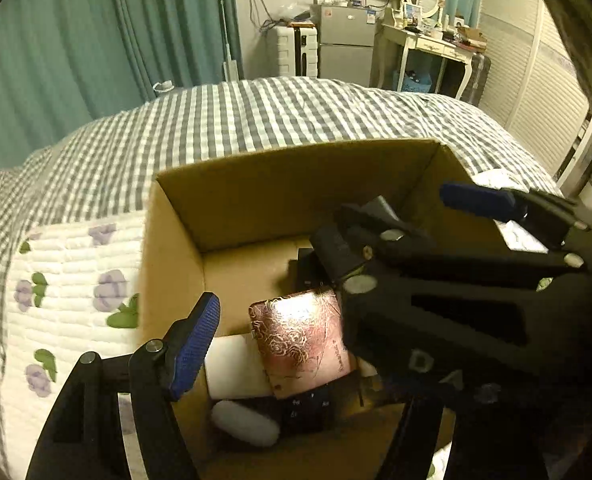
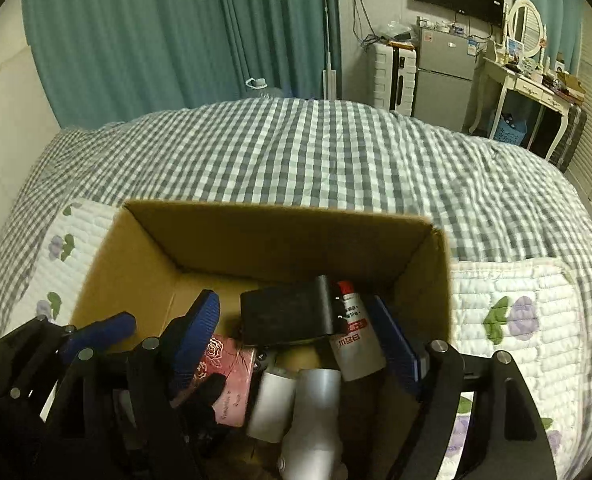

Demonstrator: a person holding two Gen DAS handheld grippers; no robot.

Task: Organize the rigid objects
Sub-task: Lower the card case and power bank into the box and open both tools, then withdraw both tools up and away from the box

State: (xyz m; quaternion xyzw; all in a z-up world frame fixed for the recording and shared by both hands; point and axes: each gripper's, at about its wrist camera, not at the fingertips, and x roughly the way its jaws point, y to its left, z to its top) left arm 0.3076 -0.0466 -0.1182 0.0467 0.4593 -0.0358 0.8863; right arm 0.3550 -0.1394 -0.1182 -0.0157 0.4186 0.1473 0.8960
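Note:
An open cardboard box (image 1: 280, 192) stands on the bed and also shows in the right wrist view (image 2: 280, 236). Inside lie a pink rose-patterned case (image 1: 304, 340), a white cylinder (image 1: 236, 368), a white oval object (image 1: 244, 424) and dark items. The right wrist view shows the pink case (image 2: 232, 376), a black rectangular object (image 2: 288, 312), a white tube with a red cap (image 2: 354, 332) and a white pipe-like piece (image 2: 312, 412). My right gripper (image 2: 300, 340) is open above the box contents, holding nothing. My left gripper's one visible fingertip (image 1: 196, 344) hangs over the box's left wall; the right gripper's body (image 1: 436, 280) hides its other side.
The box sits on a grey checked bedspread (image 2: 296, 152) with white floral quilted mats (image 1: 72, 280) either side. Teal curtains (image 2: 156, 32), a suitcase, a small fridge (image 2: 444, 64) and a dressing table (image 2: 528, 76) stand beyond the bed.

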